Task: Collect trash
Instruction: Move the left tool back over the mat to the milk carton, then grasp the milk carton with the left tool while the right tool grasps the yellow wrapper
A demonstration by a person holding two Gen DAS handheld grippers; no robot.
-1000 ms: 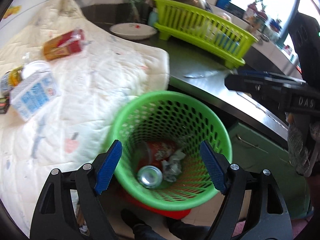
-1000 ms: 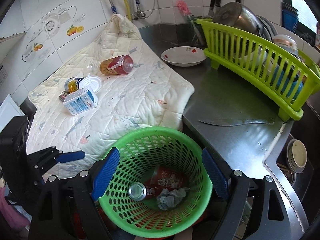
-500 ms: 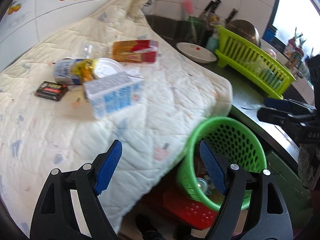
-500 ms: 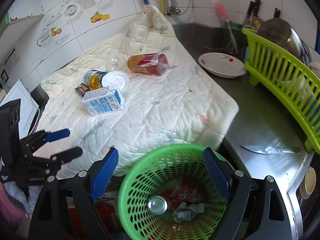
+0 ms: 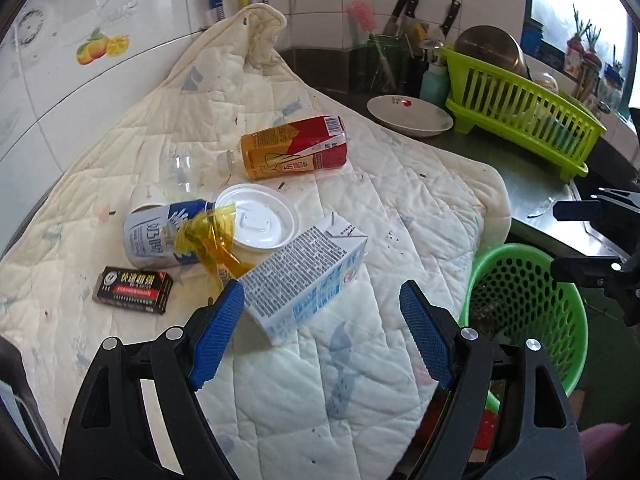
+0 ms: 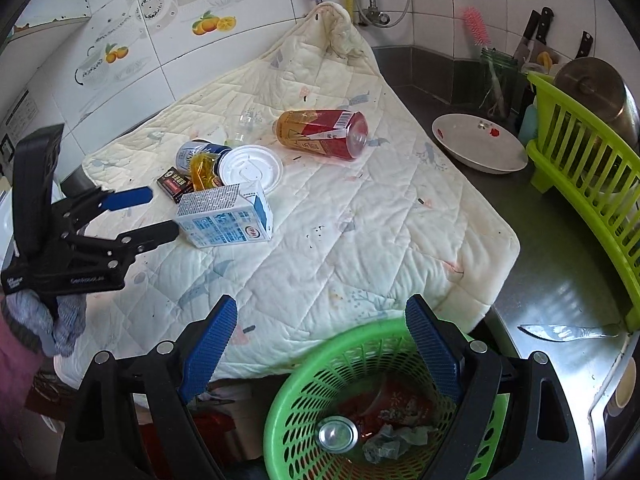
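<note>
On the quilted cloth (image 5: 420, 208) lie a blue-and-white milk carton (image 5: 308, 276), a red-and-yellow drink bottle (image 5: 296, 148), a blue-white can (image 5: 156, 232) with yellow wrapper, a white lid (image 5: 260, 216) and a small black box (image 5: 134, 290). My left gripper (image 5: 322, 296) is open, its tips just short of the carton's end; the right wrist view shows this gripper (image 6: 160, 214) beside the carton (image 6: 226, 220), pads not pressing it. My right gripper (image 6: 322, 304) is open and empty over the green basket (image 6: 304, 364), which holds a can, crumpled paper and a red wrapper.
A white bowl (image 5: 408, 116) and a green dish rack (image 5: 520, 120) stand on the steel counter to the right. A knife (image 6: 568, 332) lies near the sink edge. More knives and a brush stand at the tiled wall. A clear cup (image 5: 182, 164) lies beside the bottle.
My left gripper has swung left from above the basket to over the cloth, up to the carton. The right gripper has shifted left too, staying over the basket. Both stayed open.
</note>
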